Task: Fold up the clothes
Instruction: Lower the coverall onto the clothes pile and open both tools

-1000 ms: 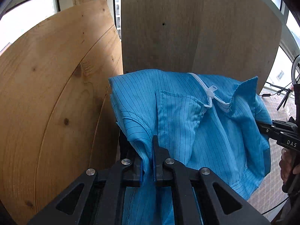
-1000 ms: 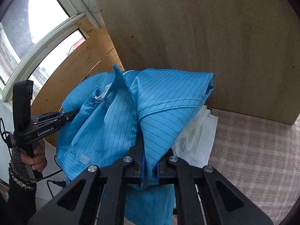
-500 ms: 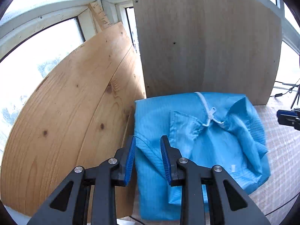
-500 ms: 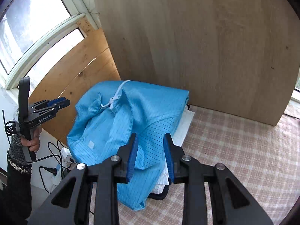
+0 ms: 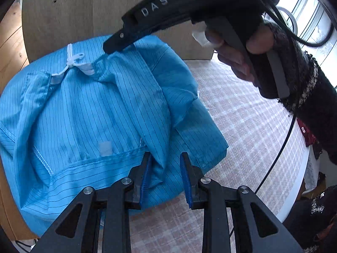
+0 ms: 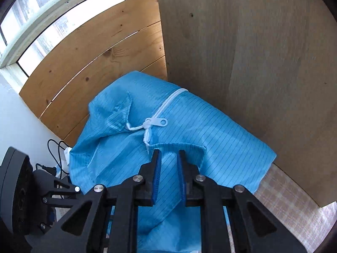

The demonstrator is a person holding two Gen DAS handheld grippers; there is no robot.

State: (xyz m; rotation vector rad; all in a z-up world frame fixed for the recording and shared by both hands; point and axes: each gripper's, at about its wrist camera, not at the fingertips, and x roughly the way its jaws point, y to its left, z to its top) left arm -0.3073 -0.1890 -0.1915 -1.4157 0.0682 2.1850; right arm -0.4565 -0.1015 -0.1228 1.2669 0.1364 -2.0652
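A blue pinstriped garment (image 5: 88, 113) with a white zip (image 6: 155, 123) lies folded on the checked tablecloth (image 5: 248, 126), against the boards. My left gripper (image 5: 165, 168) is open low over its near right corner; a loose fold of cloth lies in the gap beside the left pad (image 5: 145, 179). My right gripper (image 6: 169, 162) hovers over the collar just below the zip pull. Its jaws are closing, with a narrow gap still between the pads and blue cloth showing through it. In the left wrist view a hand (image 5: 248, 48) holds that right gripper (image 5: 107, 47), whose tip is at the collar.
A grey board (image 6: 252, 63) and an orange pine board (image 6: 94, 63) stand behind the garment, under a window (image 6: 63, 10). Cables and a plug (image 6: 52, 158) lie by the wall at the left. The table's white edge (image 5: 299, 194) runs at the right.
Both grippers have let go of the garment, which now lies on the table. The left gripper swung right to its near corner. The right gripper moved in over the collar and its gap narrowed.
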